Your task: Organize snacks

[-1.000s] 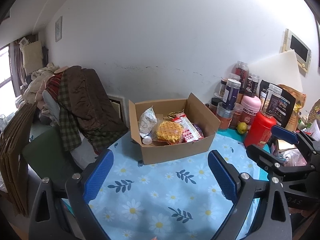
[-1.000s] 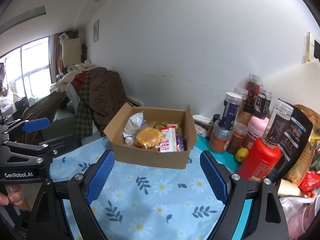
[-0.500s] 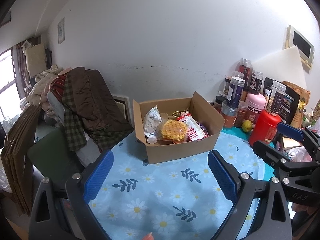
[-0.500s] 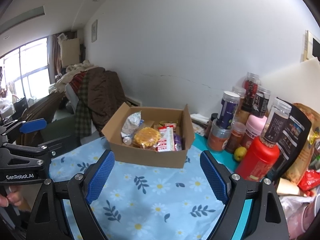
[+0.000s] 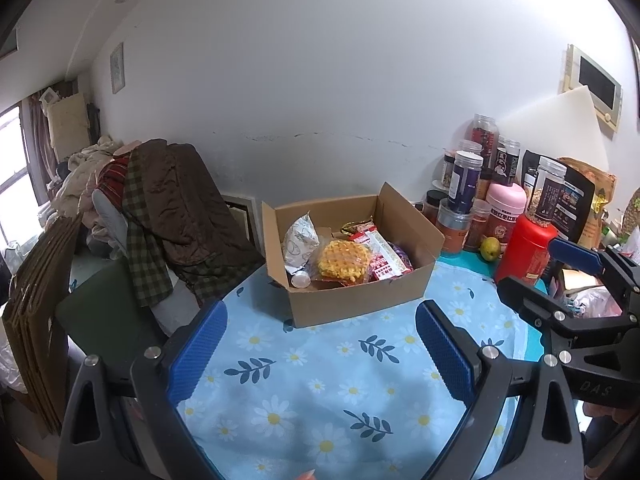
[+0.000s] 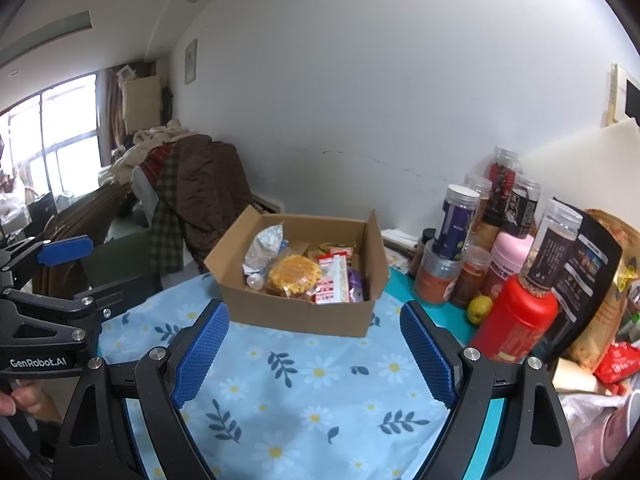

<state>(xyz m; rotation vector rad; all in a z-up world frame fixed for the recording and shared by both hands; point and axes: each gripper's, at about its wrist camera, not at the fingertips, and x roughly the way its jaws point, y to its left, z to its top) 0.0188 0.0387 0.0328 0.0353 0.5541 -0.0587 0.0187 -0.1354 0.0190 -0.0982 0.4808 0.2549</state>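
Daisy-printed blue cloth is covering the bench point(image 5: 304, 364) where both grippers' fingers point(image 5: 198, 350) point(image 6: 202, 350) are hovering open and empty before the brown cardboard box point(image 6: 296, 314) of light, crinkly snack packets point(image 5: 344, 258), likely best pinched by their edges.

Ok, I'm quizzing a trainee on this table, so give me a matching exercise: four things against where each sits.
Things:
1. waffle pack
2. yellow-green fruit
3. red canister
4. brown jacket

Places:
a. on the teal strip beside the jars
b. draped over the chair left of the table
c. inside the cardboard box
d. under a clear grain jar

Pairs: 1-c, 2-a, 3-d, 4-b
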